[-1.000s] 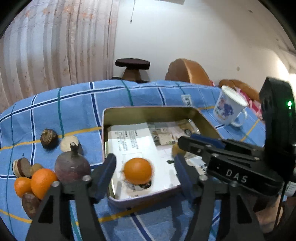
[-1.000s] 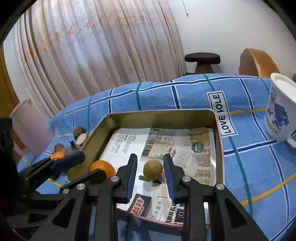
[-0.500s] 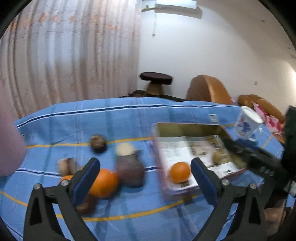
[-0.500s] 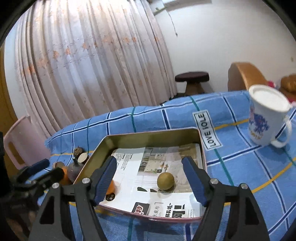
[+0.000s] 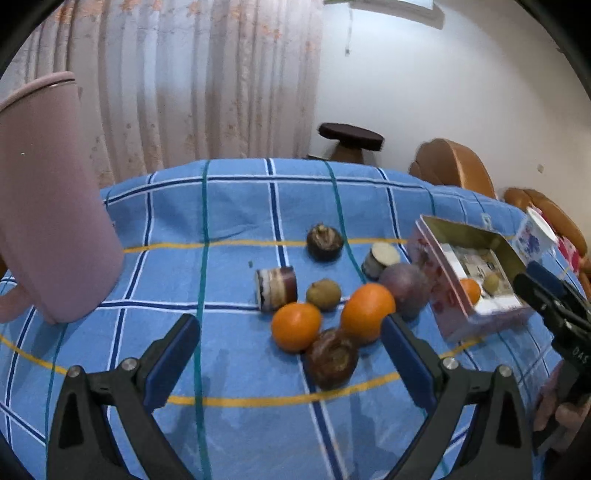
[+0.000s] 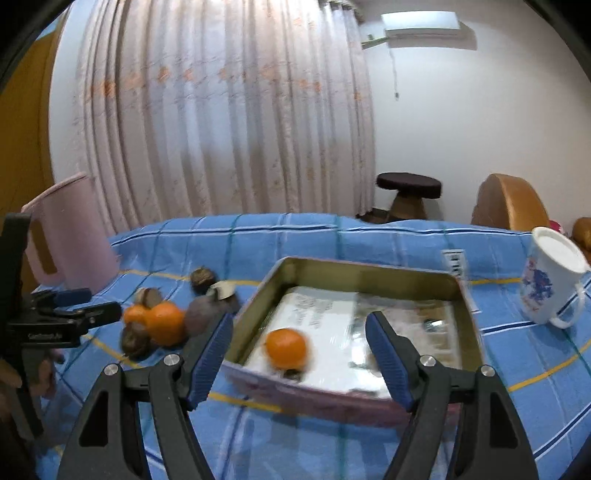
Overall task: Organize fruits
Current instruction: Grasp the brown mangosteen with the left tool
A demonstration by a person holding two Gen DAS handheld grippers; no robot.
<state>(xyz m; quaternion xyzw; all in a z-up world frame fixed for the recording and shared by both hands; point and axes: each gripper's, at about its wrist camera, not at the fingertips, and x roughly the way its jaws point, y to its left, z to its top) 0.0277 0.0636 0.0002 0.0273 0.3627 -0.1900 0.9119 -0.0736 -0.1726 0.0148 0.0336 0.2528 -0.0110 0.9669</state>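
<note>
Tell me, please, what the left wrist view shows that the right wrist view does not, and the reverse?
Only the left wrist view shows the small tan round fruit inside the tin and the striped cylindrical jar lying on its side. Only the right wrist view shows the white wall air conditioner. Both show the gold rectangular metal tin, the orange inside it and the pink plastic jug.

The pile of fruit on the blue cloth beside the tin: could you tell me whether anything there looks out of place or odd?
Yes. Among the whole fruits, a short layered cylinder lies tipped on its side behind the left-hand orange, and a cut, pale-faced piece sits near the tin. Neither looks like intact fruit. Nothing appears spilled.
</note>
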